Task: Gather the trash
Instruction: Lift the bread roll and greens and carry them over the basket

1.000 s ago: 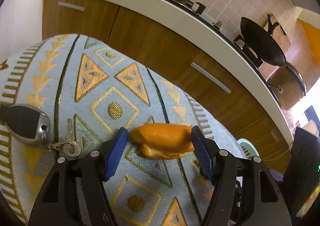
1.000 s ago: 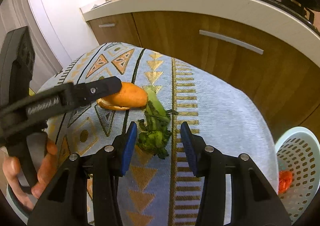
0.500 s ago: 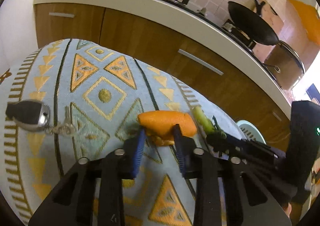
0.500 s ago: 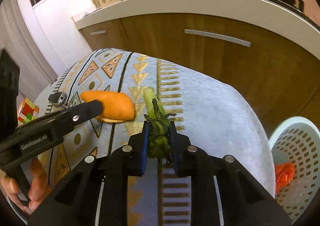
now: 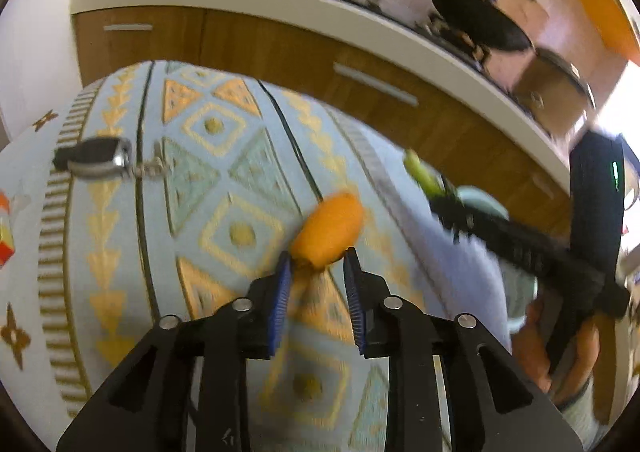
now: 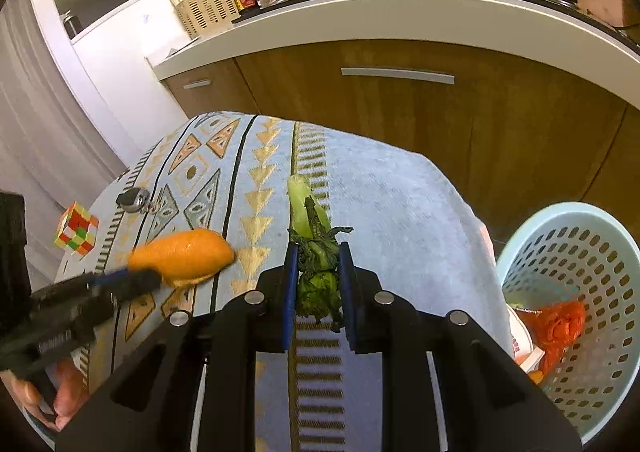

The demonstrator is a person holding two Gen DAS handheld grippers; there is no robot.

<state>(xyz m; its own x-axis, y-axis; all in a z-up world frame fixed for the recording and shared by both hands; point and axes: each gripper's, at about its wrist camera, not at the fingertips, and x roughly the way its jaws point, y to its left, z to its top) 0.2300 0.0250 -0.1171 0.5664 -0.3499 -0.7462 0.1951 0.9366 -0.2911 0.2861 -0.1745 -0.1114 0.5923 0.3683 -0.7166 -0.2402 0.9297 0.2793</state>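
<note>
My left gripper (image 5: pixel 316 264) is shut on an orange peel (image 5: pixel 328 230), lifted just off the patterned tablecloth (image 5: pixel 224 179). From the right wrist view the same orange peel (image 6: pixel 184 258) shows at the left, pinched at its near end. My right gripper (image 6: pixel 318 272) is shut on a wilted green vegetable scrap (image 6: pixel 316 252); its pale stalk sticks out ahead over the cloth. In the left wrist view that vegetable scrap (image 5: pixel 420 171) hangs from the other gripper at the right. A pale blue perforated waste basket (image 6: pixel 576 292) stands on the floor beyond the table's right edge.
A car key with a ring (image 5: pixel 100 161) lies on the cloth at the left, also seen as the key (image 6: pixel 134 197). A colourful puzzle cube (image 6: pixel 76 232) sits near the table's left edge. Wooden cabinets (image 6: pixel 400 99) under a white counter stand behind. Red and white trash (image 6: pixel 556 326) lies in the basket.
Both grippers closed, the left on the orange peel and the right on the vegetable scrap, then lifted them and carried them to the right, toward the basket side.
</note>
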